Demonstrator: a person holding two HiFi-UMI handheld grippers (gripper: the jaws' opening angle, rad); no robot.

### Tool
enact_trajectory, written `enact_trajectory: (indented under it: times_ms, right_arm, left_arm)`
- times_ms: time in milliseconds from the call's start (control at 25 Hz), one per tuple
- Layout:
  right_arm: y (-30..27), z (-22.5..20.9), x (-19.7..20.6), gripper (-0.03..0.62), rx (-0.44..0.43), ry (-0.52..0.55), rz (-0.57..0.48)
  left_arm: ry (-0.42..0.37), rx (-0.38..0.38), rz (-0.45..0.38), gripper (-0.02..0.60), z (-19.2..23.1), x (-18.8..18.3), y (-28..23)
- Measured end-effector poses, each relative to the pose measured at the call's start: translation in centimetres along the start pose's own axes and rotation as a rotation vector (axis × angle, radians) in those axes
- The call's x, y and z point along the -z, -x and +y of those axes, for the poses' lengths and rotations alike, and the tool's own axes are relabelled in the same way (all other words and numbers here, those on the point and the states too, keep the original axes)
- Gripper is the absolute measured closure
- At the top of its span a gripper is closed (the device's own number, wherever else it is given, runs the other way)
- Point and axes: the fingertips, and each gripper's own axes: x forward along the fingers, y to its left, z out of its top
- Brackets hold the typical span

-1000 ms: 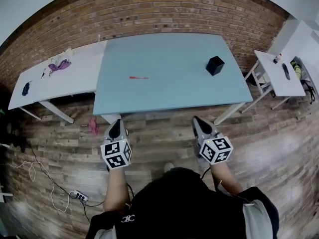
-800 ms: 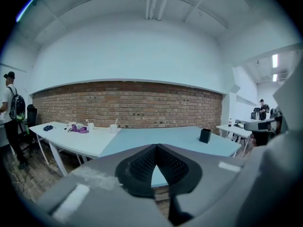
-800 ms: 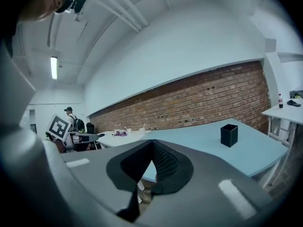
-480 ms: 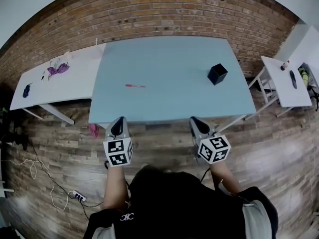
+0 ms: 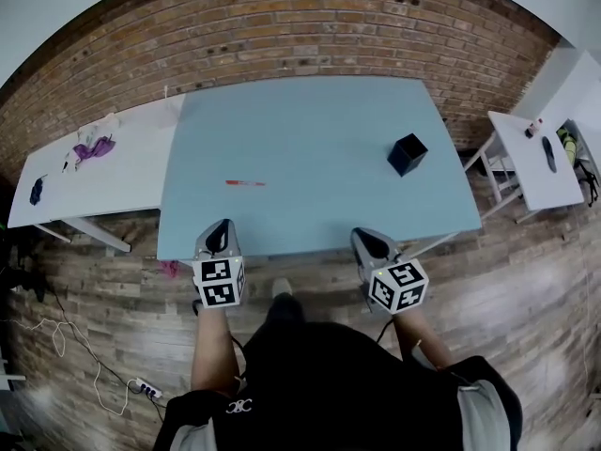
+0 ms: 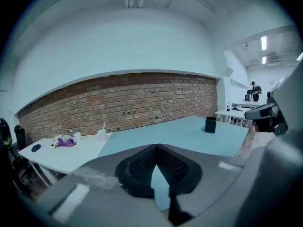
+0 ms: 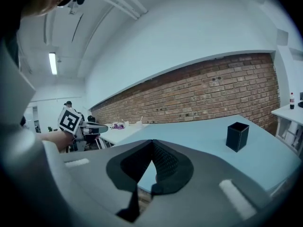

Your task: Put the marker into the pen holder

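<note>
Marker [image 5: 245, 183]: red and thin, lying flat on the near-left part of the blue table [image 5: 310, 120]; nothing touches it.
Long axis: runs across the head view, roughly parallel to the table's near edge.
Pen holder [image 5: 408, 153]: black, square, open-topped, upright on the right side of the same table, well apart from the marker.
Left tool [image 5: 219, 228]: at the table's near edge, pointing toward it; its 2 jaws are pressed together at the tips with nothing between them.
Right tool [image 5: 362, 236]: also at the near edge, further right; its jaws likewise meet tip to tip and carry nothing.
Deciding relation: the marker lies ahead of the left tool and slightly to its right. The left tool is clearly the nearer of the 2, while the right tool faces the pen holder's side.
Judgement: no grasp has begun. The jaws would have to spread and, given the axis, close across the barrel rather than along it.
Path: bare table surface between left tool and marker, and between marker and pen holder; nothing stands in the way.
Surroundings: a white table [image 5: 122, 172] at left carrying a purple cloth [image 5: 91, 147]; a small white table [image 5: 526, 163] at right; a brick wall [image 5: 282, 36] behind; a wooden floor [image 5: 526, 271] with a power strip [image 5: 141, 386].
</note>
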Motion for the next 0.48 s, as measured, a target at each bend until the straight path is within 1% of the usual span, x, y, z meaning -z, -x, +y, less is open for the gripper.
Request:
enact_trajectory:
  times_ms: [120, 280, 480]
  right_arm:
    - [-2.2, -1.3, -1.2, 0.591, 0.018, -0.002, 0.003]
    - [-6.0, -2.8, -3.2, 0.591, 0.038, -0.012, 0.004]
    - [-10.9, -3.9, -5.4, 0.591, 0.050, -0.022, -0.001]
  left_arm:
    - [-0.044, 0.024, 0.012, 0.574, 0.8, -0.7, -3.2]
    - [-0.059, 0.050, 0.030, 0.574, 2.5, -1.4, -7.2]
    - [-0.091, 0.103, 0.105, 0.571, 5.0, -1.1, -12.2]
